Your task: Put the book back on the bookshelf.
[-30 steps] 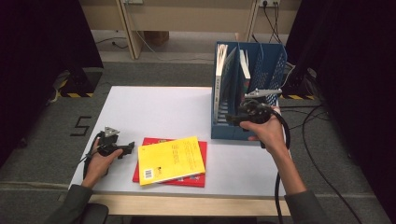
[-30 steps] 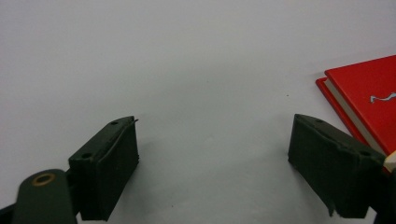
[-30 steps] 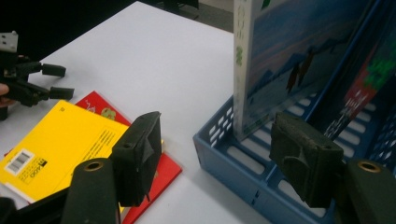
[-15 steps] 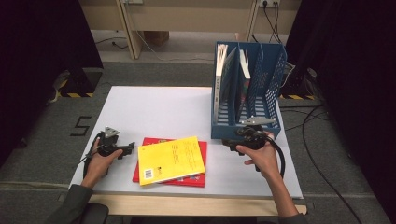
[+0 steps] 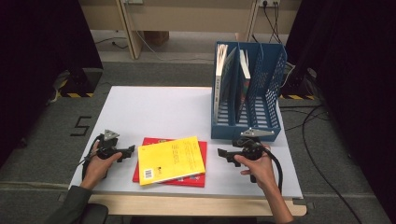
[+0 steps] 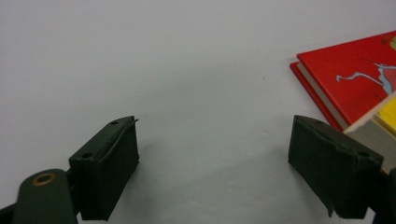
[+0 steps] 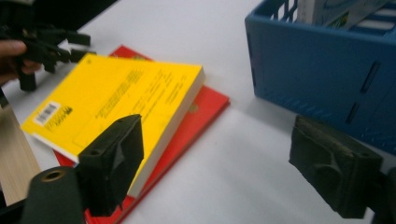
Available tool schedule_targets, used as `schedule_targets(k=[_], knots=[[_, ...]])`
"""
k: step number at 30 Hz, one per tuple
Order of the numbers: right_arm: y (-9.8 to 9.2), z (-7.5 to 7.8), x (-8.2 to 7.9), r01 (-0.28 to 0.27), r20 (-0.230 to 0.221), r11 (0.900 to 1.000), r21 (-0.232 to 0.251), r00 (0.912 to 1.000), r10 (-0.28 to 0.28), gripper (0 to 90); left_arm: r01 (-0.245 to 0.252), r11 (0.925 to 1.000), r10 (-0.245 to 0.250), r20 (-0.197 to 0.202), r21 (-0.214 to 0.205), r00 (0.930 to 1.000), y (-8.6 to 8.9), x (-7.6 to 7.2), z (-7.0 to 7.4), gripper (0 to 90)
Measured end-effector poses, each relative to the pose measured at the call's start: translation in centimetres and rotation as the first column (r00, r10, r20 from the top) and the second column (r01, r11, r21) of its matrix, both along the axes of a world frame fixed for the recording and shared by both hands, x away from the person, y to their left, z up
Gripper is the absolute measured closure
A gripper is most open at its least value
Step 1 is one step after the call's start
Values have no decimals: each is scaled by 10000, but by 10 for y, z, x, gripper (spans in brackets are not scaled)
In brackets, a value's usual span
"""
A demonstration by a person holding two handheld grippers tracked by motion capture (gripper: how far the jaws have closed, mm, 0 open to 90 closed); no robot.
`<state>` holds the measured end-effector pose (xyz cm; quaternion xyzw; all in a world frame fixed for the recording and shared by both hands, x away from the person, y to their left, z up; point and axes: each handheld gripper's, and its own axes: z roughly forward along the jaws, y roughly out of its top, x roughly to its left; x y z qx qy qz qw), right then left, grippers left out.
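Note:
A yellow book point(image 5: 170, 159) point(image 7: 121, 98) lies on top of a red book point(image 5: 200, 179) point(image 7: 205, 107) near the white table's front edge. My left gripper point(image 5: 128, 150) point(image 6: 215, 172) rests on the table just left of the books, open, with bare table between its jaws and the red book point(image 6: 355, 84) off to the right. My right gripper point(image 5: 223, 153) point(image 7: 224, 172) sits low, just right of the books, pointing at them. Its jaws have just been opening and stand wide with nothing between them. Across the books, my left gripper point(image 7: 46, 44) shows in the right gripper view.
A blue file rack point(image 5: 245, 93) point(image 7: 317, 79) with several upright books stands at the table's right, close behind my right hand. The white table point(image 5: 154, 107) stretches behind the books. Cables lie on the floor at the right.
My right hand has come down from the front of the blue rack to the table and moved left toward the books. The left hand has kept still.

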<state>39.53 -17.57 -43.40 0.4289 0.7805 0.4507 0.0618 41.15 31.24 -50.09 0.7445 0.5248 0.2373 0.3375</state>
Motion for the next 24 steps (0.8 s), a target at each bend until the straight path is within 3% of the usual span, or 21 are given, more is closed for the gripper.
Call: schedule_targets(k=[2,7,11,19,24], knots=[[2,-3,-3,-77,-65,9998,-189,10000,76,201,106,9999,-106,7,39,9999,-1,-6,4,152],[8,-10,-11,-361,-421,9986,389,9984,377,221,212,9997,-214,203,79,9996,-4,-26,13,149],[13,-17,-16,-478,-502,9982,355,9975,496,253,512,9987,-512,149,-6,9986,-9,-39,16,150],[21,-27,-18,-635,-653,9972,383,9957,659,334,1167,9931,-1165,-266,67,9928,-20,-45,15,150],[26,-29,-20,-806,-738,9961,369,9938,831,342,1189,9928,-1184,-309,158,9925,-23,-46,15,164]])
